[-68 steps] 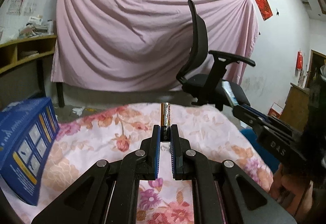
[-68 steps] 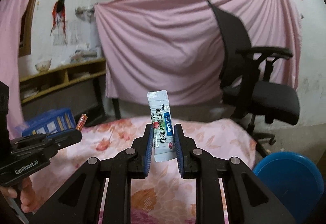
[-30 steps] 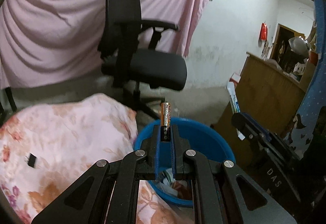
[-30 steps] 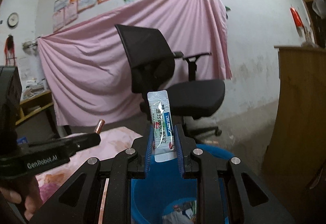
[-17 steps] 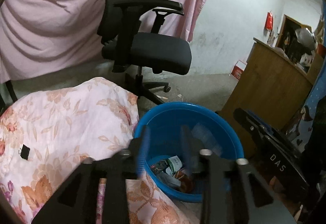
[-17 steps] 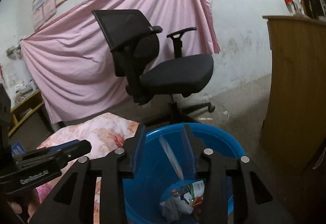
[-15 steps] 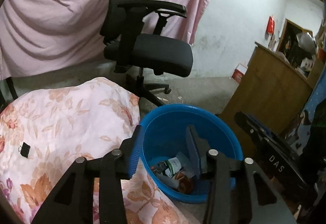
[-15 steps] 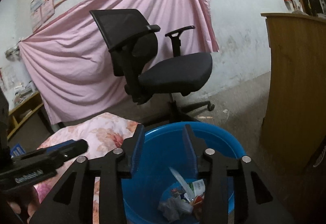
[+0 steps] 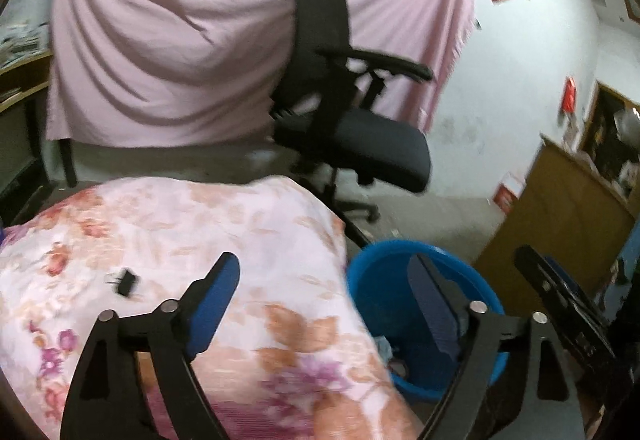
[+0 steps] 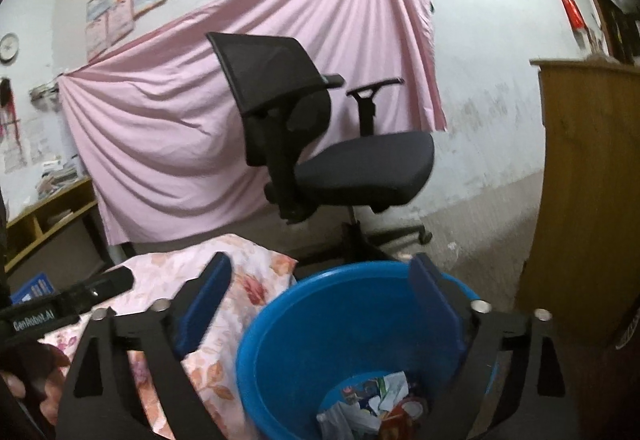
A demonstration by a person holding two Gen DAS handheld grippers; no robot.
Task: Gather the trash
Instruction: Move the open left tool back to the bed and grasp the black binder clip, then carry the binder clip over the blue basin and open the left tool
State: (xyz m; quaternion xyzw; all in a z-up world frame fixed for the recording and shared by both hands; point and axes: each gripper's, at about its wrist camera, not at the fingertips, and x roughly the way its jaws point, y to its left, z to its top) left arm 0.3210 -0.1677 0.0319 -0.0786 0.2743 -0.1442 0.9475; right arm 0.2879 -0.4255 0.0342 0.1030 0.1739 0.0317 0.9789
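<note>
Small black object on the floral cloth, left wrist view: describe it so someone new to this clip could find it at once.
Start at the flower-printed pink cloth that fills the lower left, beside the blue bin. On its left part, just beyond the open left gripper, lies a small black object, too blurred to identify. It is the only dark item on the pale print.

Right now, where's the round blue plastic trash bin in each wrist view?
Left wrist: round blue plastic trash bin sits lower right, partly behind the right finger of the open left hand-held gripper.
Right wrist: bin fills lower centre, trash visible inside.
Shared landmark: black mesh office chair behind it.
</note>
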